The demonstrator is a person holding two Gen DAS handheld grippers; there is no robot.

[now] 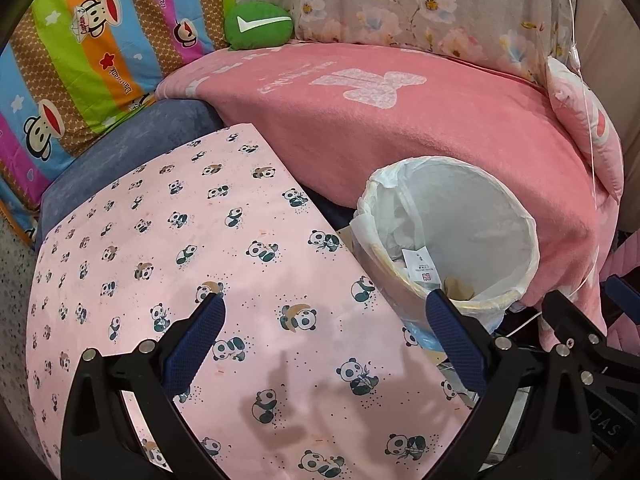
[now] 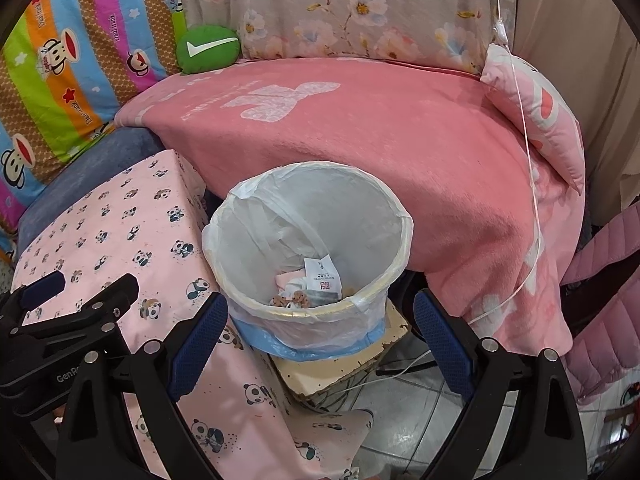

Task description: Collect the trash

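Hovering left gripper: left gripper point(image 1: 322, 308) hangs over the panda-print cloth point(image 1: 192, 248), its 2 blue-padded fingers point(image 1: 196, 340) spread wide and holding nothing.
Right gripper: right gripper point(image 2: 318, 312) sits just in front of the bin, fingers point(image 2: 198, 340) released and empty, 1 on each side of the bin's near rim in the right wrist view.
Neighbouring tool: the left gripper's black frame shows at the lower left of the right wrist view, above the panda cloth.
Panda-print cloth: pink, covering a flat surface directly left of the bin.
Trash bin: trash bin point(image 2: 308, 320) is round, lined with a white plastic bag point(image 2: 344, 204) folded over the rim, with a blue band at its base.
Trash: a white printed slip point(image 2: 322, 274), crumpled paper and small brown bits lie at the bottom of the bin.
Stand: the bin rests on a worn cream block point(image 2: 340, 364) above a tiled floor point(image 2: 412, 420).
Pink blanket: pink blanket point(image 2: 360, 140) drapes behind and to the right of the bin.
Farther back: a green cushion point(image 2: 208, 50) with a white tick, a striped cartoon-monkey fabric point(image 2: 68, 60) at left, a floral cloth point(image 2: 340, 8) behind.
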